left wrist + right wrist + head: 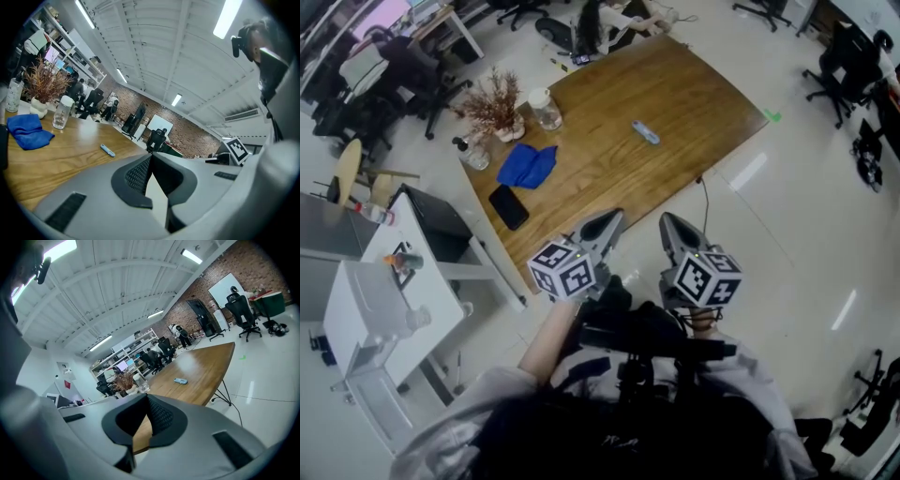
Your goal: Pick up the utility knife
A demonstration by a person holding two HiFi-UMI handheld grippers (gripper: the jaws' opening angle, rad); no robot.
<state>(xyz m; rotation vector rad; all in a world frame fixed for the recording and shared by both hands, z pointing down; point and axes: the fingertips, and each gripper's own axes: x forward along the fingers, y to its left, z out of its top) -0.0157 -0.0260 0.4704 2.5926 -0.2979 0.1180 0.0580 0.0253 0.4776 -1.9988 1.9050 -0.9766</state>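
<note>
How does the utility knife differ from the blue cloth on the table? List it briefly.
The utility knife is slim and pale blue-grey; the blue cloth is larger, crumpled and deep blue. The utility knife lies alone mid-table; the blue cloth lies near the dried plant and the black phone. Both rest on the wooden table.

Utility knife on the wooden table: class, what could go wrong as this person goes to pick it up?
1. The left gripper and right gripper are both shut and short of the utility knife; unless one opens first, it may just push the knife along.
2. The knife lies flat on the smooth table, so the jaws may slip or scrape the wood.
</note>
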